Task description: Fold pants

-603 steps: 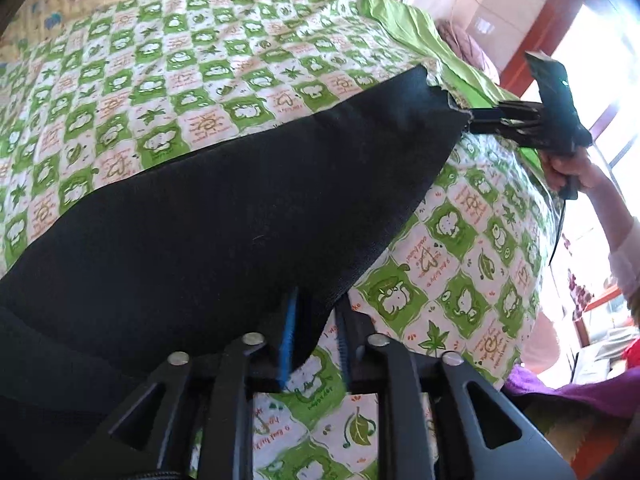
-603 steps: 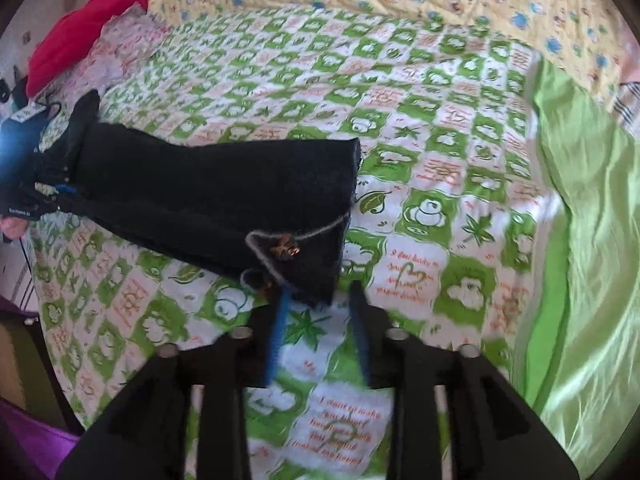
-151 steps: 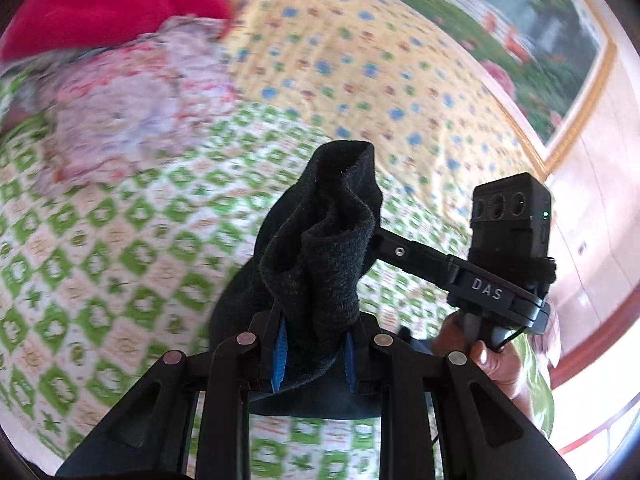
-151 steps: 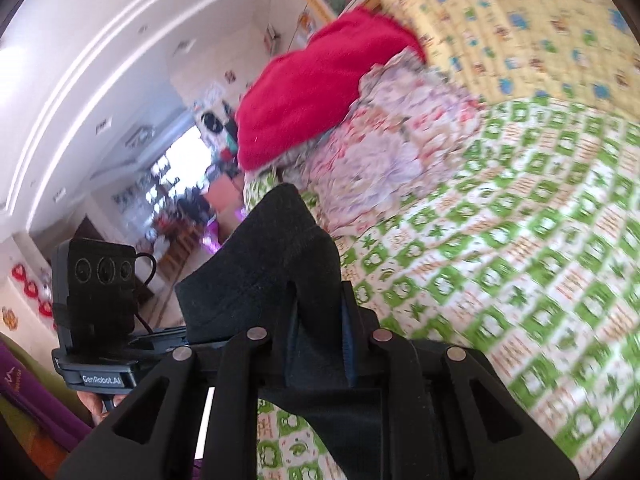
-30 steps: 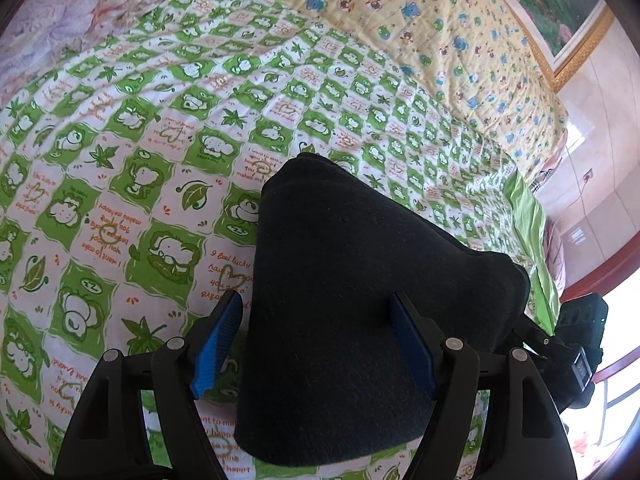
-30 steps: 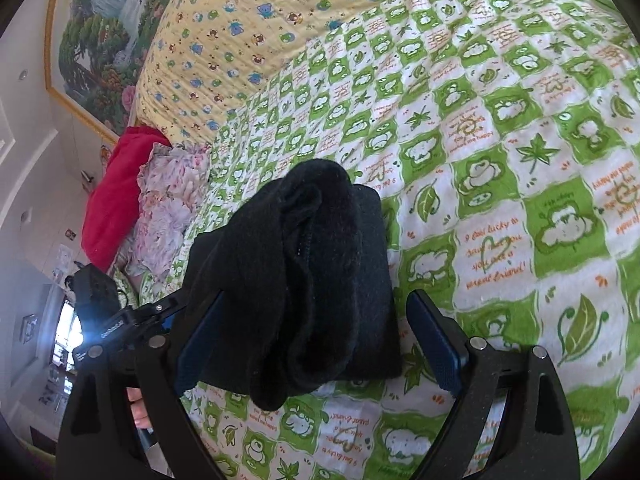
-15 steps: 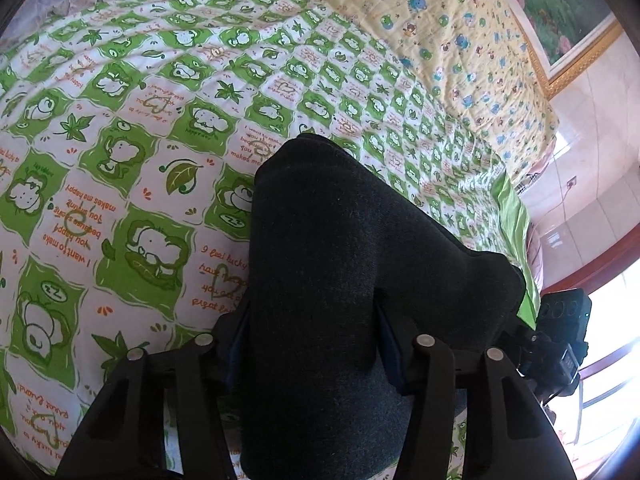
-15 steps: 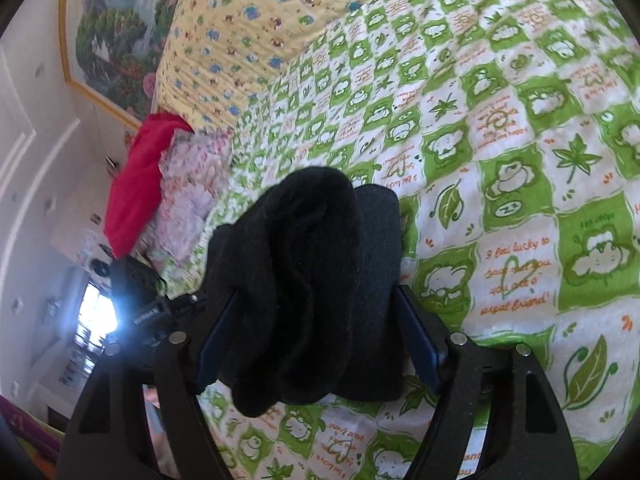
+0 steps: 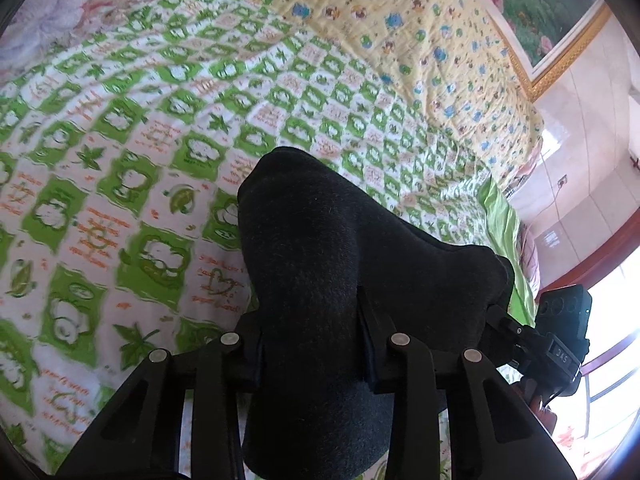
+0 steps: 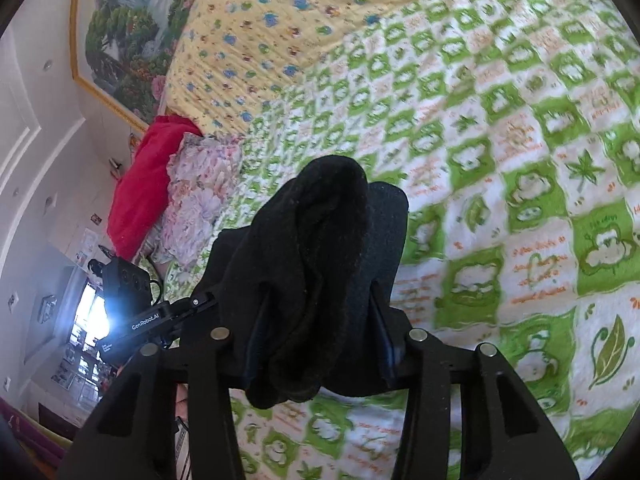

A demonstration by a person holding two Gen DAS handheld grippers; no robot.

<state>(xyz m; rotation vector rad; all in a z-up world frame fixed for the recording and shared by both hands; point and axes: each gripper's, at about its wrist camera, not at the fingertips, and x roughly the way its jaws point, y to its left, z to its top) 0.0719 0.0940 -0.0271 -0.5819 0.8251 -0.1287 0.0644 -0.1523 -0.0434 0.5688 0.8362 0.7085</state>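
Folded black pants (image 9: 320, 280) being squeezed by closing left gripper (image 9: 312, 344) and right gripper (image 10: 316, 336). Bundle probably to be lifted next; even grip needed.

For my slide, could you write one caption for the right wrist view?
Right gripper closing on folded black pants above a green checked bedsheet; left gripper alongside.

Both tools are matte black: the left gripper (image 9: 310, 344) and the right gripper (image 10: 316, 328) each have two flat fingers on slotted linkage arms pinned with round silver screws. A boxy black camera block with three small lenses tops each. The left one's rail reads "GenRobot.AI", with a thin black cable behind.
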